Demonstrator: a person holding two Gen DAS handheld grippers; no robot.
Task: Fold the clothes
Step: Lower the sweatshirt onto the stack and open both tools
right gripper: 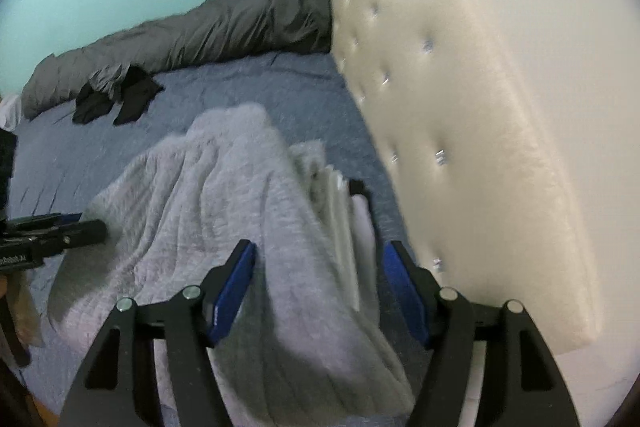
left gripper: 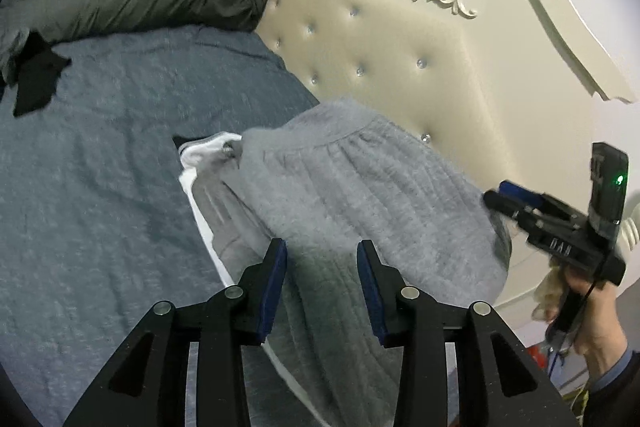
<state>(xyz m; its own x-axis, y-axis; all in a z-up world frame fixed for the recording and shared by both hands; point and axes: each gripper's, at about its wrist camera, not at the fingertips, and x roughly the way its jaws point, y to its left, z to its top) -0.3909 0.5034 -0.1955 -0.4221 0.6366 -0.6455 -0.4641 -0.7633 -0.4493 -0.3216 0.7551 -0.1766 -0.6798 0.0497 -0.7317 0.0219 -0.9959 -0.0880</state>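
On the blue-grey bedspread (left gripper: pixel 100 187), close beside the cream tufted headboard (left gripper: pixel 380 59), a grey fleece garment (left gripper: pixel 340 195) is spread in loose ripples, with a white-edged layer (left gripper: pixel 196 195) showing under it at its 9 o'clock side in the left wrist view. The left gripper (left gripper: pixel 322 287) is seen with its jaws parted and nothing pinched — the garment lies just beyond and beneath the blue pads, running off toward 12 o'clock. The right gripper (right gripper: pixel 320 291) is likewise held open, more widely; grey fabric passes between its pads without being pressed, though the picture is blurred. From the left view the right gripper (left gripper: pixel 500 197) is found at 3 o'clock, at the garment's edge. A dark grey duvet (right gripper: pixel 192 39) and black clothing (right gripper: pixel 120 99) are seen at 11 o'clock, well apart.
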